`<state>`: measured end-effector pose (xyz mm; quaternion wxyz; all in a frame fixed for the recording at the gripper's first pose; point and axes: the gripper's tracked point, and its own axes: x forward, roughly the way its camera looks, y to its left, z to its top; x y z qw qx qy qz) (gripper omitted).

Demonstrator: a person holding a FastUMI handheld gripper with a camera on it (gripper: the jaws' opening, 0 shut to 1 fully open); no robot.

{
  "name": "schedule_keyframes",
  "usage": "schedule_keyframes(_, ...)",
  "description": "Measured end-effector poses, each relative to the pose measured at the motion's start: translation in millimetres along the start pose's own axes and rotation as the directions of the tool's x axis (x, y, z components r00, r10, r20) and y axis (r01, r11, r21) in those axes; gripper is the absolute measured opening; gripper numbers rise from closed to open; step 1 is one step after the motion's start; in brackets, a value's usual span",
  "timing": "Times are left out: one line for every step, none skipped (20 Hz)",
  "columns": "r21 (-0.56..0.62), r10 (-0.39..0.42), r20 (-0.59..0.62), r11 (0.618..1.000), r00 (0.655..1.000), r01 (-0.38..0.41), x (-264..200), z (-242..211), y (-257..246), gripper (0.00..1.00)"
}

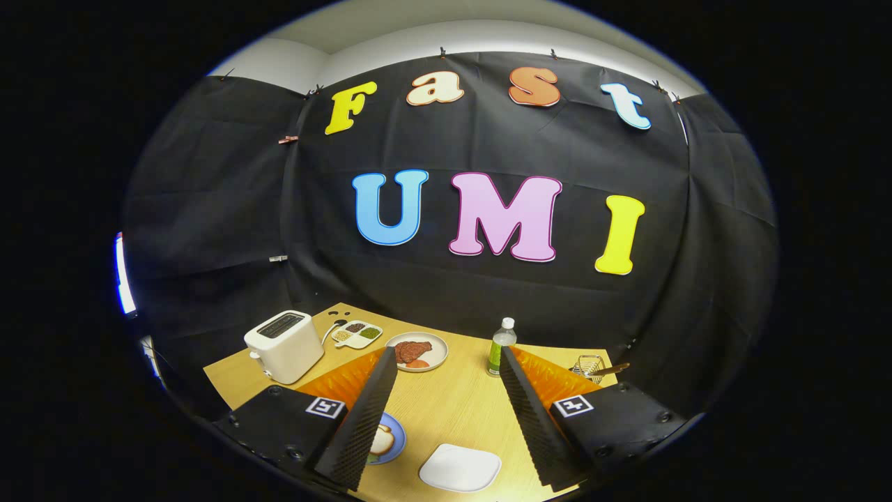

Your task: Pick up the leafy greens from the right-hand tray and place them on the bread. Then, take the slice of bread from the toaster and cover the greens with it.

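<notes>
The gripper (pixel 446 390) hangs above a wooden table (pixel 446 411) with its two fingers spread wide apart and nothing held between them; only bare tabletop shows in the gap.

Counted on the table: one white toaster (pixel 284 345), beyond the left finger and off to its outer side, with two dark slots on top; whether a slice sits in them cannot be made out. One divided white dish (pixel 357 334) lies just past the toaster, with three small compartments holding brownish, dark and green bits. One round plate (pixel 418 351) rests just ahead of the left fingertip, carrying a dark reddish piece of food and something orange beside it. One clear bottle (pixel 501 346) with a white cap stands upright right at the right fingertip, partly behind it. One small wire basket (pixel 589 365) sits beyond the right finger on its outer side, with a brown handle poking out of it.

Nearer in, one blue plate (pixel 390 439) with one slice of bread (pixel 381 442) on it peeks out from under the inner edge of the left finger. One white square plate (pixel 460 468) lies between the fingers, close to their bases.

The leafy greens cannot be made out with certainty
</notes>
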<state>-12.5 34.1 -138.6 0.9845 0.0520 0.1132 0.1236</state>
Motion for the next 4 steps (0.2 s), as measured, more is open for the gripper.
schedule_keyframes(-0.003, -0.001, 0.002, 1.000, 1.000, 0.001, -0.2, -0.5, -0.5, 0.92)
schedule_keyframes(-0.004, 0.001, -0.001, 1.000, 1.000, -0.001, 0.0, -0.7, -0.3, 0.92)
schedule_keyframes(-0.003, 0.000, -0.003, 1.000, 1.000, 0.000, -0.2, -2.1, 0.9, 0.92)
schedule_keyframes(-0.003, 0.000, -0.005, 1.000, 1.000, 0.000, 0.4, -2.5, 0.9, 0.92)
